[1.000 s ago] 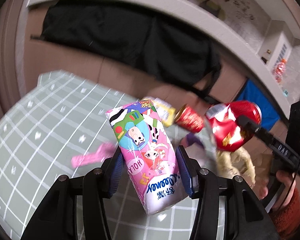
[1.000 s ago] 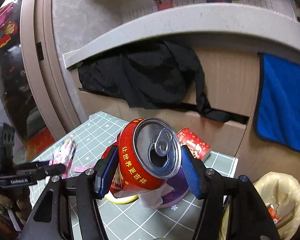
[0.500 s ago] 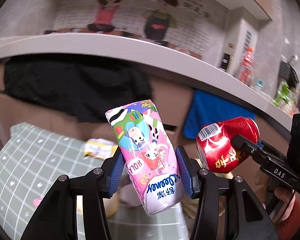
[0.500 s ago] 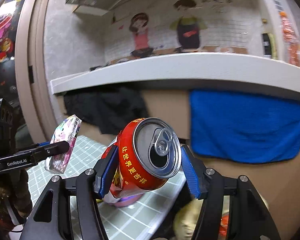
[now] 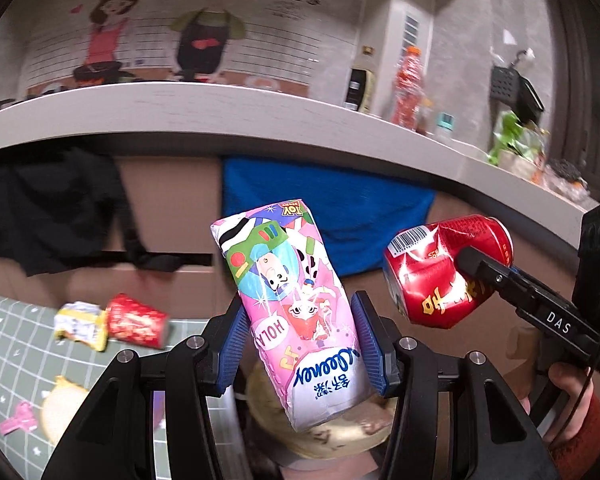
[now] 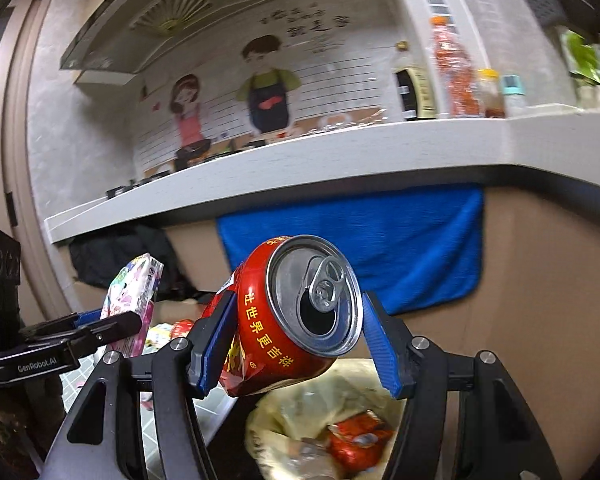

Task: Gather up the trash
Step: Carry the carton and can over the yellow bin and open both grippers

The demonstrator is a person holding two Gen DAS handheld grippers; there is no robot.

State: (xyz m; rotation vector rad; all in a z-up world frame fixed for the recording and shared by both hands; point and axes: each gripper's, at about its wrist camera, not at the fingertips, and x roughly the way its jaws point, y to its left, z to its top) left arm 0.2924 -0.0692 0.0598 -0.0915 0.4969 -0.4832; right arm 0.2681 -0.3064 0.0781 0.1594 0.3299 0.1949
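- Pink cardboard, printed with cartoon figures: the drink carton (image 5: 296,320) sits clenched between the blue pads (image 5: 370,344) of the left tongs (image 5: 300,344), gripped low on its body so most of it sticks out ahead of the jaws, tilted a little.
- The red can (image 6: 296,316), dented along its side, is pinched across its width by the right tongs (image 6: 296,344), its opened top turned back toward the handle. I judge the sideways grip suits a crushed can, which would slip if taken by the rim.
- Both pieces are carried together, one in each hand, the can just to the right of the carton, which looks like a way to save a trip.
- The bin bag (image 6: 300,420), yellowish and already holding a red wrapper, lies directly below and just ahead of the right tongs; seen from the left tongs, it shows under the carton's lower end. Both loads seem nearly placed for dropping.
- More rubbish waits on the green checked mat (image 5: 16,344) to the left of the left tongs: a red packet (image 5: 136,320) beside a yellow wrapper (image 5: 80,324), and a small pink scrap (image 5: 18,420).
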